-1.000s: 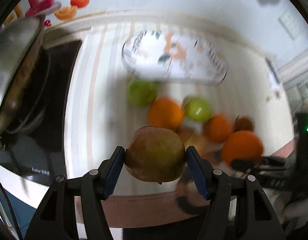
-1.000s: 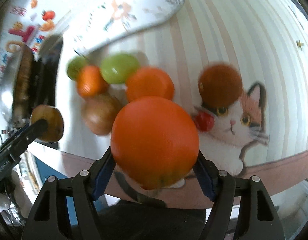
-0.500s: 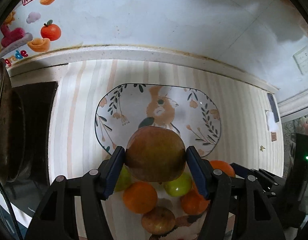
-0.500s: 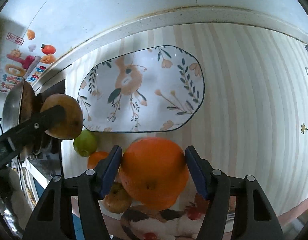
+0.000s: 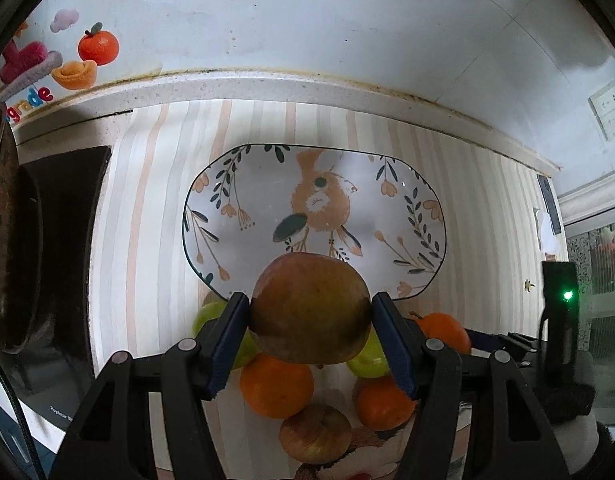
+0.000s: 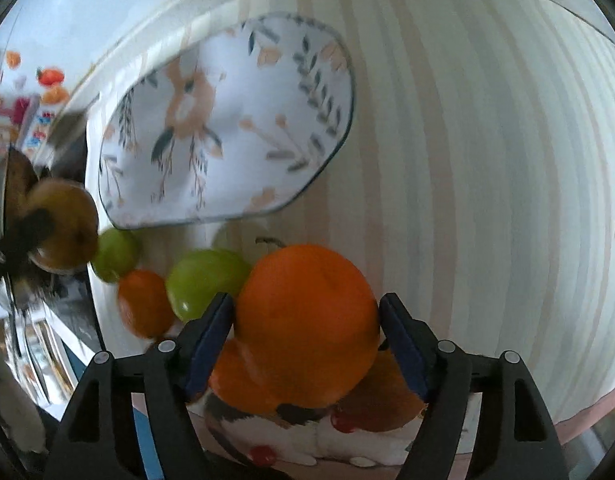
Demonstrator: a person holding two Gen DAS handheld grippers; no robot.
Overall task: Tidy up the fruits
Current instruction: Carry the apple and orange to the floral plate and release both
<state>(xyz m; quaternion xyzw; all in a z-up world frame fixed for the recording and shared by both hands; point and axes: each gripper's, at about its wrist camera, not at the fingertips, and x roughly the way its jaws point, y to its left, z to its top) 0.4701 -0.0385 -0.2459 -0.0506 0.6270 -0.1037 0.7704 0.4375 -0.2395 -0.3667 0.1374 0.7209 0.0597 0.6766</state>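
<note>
Fruits lie clustered on the striped desk (image 5: pixel 147 240) just before the near rim of the oval bird-patterned plate (image 5: pixel 315 184), which is bare. Left tool (image 5: pixel 311 320) clamps a brownish apple (image 5: pixel 309 308) above that rim. Right tool (image 6: pixel 305 320) has an orange (image 6: pixel 307 316) between its jaws, which are opening; the right pad stands slightly clear. Green apples (image 6: pixel 203 280) sit beside it.

On the striped worktop (image 5: pixel 147 240) there are one oval plate (image 5: pixel 267 184), three oranges (image 5: pixel 277 386) (image 5: pixel 383 402) (image 6: pixel 307 320), two green fruits (image 6: pixel 207 280) (image 6: pixel 115 254), and three brownish fruits (image 5: pixel 310 312) (image 5: pixel 315 434) (image 6: pixel 387 396).
</note>
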